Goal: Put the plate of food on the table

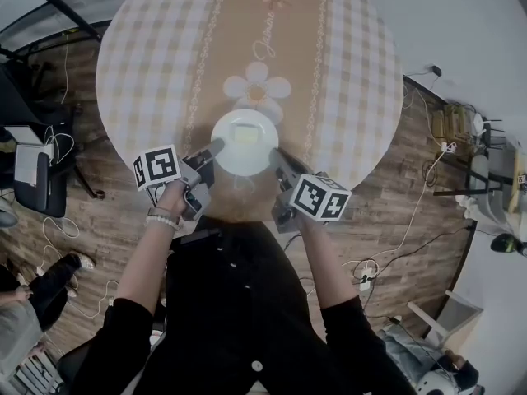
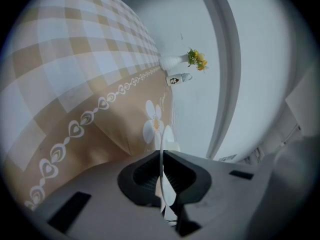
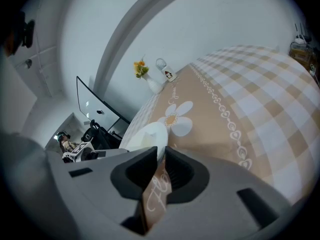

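Observation:
A white plate (image 1: 244,142) with a pale yellow piece of food (image 1: 245,133) sits low over the near edge of the round table (image 1: 165,56), which has a checked cloth with a flower print. My left gripper (image 1: 216,146) is shut on the plate's left rim, and my right gripper (image 1: 274,153) is shut on its right rim. In the left gripper view the plate (image 2: 161,146) runs edge-on between the jaws of the left gripper (image 2: 161,156). In the right gripper view the plate (image 3: 145,135) meets the tips of the right gripper (image 3: 159,151). Whether the plate touches the cloth is unclear.
A white vase with yellow flowers (image 2: 176,61) and a small jar (image 2: 177,79) stand at the table's far edge. An office chair (image 1: 37,179) and another person's legs (image 1: 33,290) are on the left. Cables and boxes (image 1: 453,122) lie on the wood floor at the right.

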Action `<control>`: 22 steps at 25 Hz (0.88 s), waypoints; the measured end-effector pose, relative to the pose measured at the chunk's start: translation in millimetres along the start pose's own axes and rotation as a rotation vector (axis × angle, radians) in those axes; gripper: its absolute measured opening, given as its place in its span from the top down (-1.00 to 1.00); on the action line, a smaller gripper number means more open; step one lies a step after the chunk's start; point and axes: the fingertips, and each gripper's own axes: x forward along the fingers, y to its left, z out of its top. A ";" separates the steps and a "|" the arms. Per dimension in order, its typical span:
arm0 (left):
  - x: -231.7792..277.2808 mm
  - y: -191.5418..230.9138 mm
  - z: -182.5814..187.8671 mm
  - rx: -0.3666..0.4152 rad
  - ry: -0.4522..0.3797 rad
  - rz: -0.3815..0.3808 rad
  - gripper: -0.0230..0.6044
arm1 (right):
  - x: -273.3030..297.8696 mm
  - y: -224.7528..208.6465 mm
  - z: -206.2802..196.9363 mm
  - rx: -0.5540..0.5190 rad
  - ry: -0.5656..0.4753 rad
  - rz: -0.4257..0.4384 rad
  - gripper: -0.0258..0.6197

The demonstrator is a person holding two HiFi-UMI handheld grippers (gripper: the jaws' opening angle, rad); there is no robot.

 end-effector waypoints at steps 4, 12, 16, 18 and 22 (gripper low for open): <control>4.9 9.5 2.2 0.011 0.016 0.018 0.90 | 8.8 -9.5 -5.5 0.011 0.019 -0.016 0.82; 13.3 26.4 6.3 0.000 0.029 0.046 0.90 | 25.6 -25.0 -10.0 0.035 0.053 -0.051 0.83; 17.4 31.2 7.1 0.006 0.047 0.062 0.90 | 31.7 -29.4 -11.8 0.049 0.069 -0.066 0.83; 19.6 33.5 6.8 0.014 0.058 0.075 0.90 | 33.5 -32.1 -12.4 0.052 0.075 -0.074 0.84; 23.2 39.4 4.9 0.034 0.085 0.113 0.90 | 36.2 -37.1 -13.5 0.059 0.086 -0.089 0.85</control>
